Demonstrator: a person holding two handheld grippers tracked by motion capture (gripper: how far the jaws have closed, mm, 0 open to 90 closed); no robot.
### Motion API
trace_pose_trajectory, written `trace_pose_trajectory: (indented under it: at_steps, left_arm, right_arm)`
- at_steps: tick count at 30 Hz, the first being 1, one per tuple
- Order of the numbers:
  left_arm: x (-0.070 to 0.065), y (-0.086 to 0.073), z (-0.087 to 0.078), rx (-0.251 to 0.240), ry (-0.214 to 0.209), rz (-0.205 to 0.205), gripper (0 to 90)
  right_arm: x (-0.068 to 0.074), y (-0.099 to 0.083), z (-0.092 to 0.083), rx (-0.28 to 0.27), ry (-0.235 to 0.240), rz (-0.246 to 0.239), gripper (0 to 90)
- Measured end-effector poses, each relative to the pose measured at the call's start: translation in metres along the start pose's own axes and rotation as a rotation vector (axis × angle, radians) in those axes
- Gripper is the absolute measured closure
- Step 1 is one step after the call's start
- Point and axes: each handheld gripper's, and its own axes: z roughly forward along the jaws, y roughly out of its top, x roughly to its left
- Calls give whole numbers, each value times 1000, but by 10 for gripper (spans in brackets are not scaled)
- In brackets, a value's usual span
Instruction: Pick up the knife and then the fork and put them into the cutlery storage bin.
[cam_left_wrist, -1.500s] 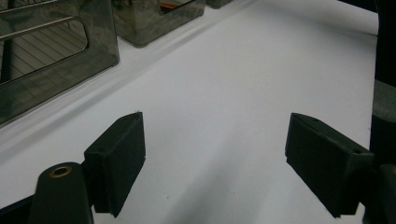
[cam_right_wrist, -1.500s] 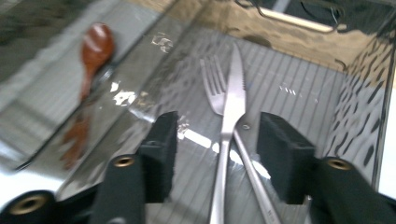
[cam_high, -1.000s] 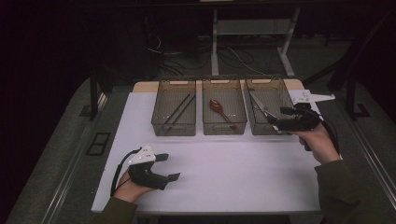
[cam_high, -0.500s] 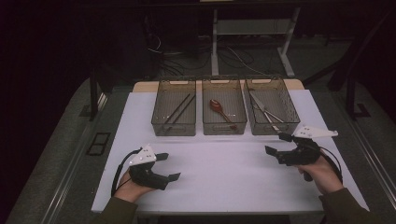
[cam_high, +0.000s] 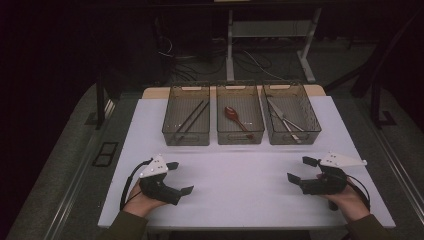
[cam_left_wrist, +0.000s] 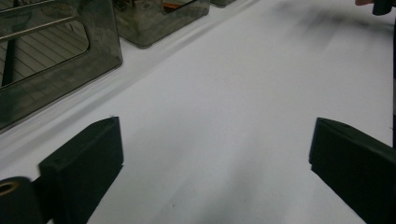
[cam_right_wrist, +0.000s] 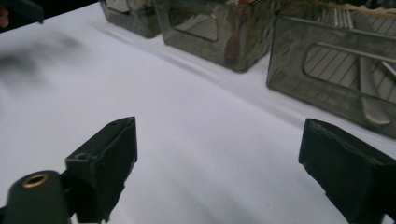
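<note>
Left gripper rests at the lower left of the white tabletop, jaws just spread, nothing between; right gripper at lower right likewise released and empty.

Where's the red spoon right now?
In the high view, the red spoon lies in the middle bin, between the chopsticks bin and the cutlery bin.

— Any writing to read here, a label, a brand, a number?
— None. The bins and the desk carry no legible text or sign.
</note>
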Motion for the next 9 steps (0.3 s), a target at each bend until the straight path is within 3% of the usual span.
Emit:
trace_pose_trajectory:
  at_steps: [9]
  left_arm:
    - [-1, 0, 2, 15, 11, 7, 0]
  right_arm:
    - [3, -6, -2, 12, 3, -25, 118]
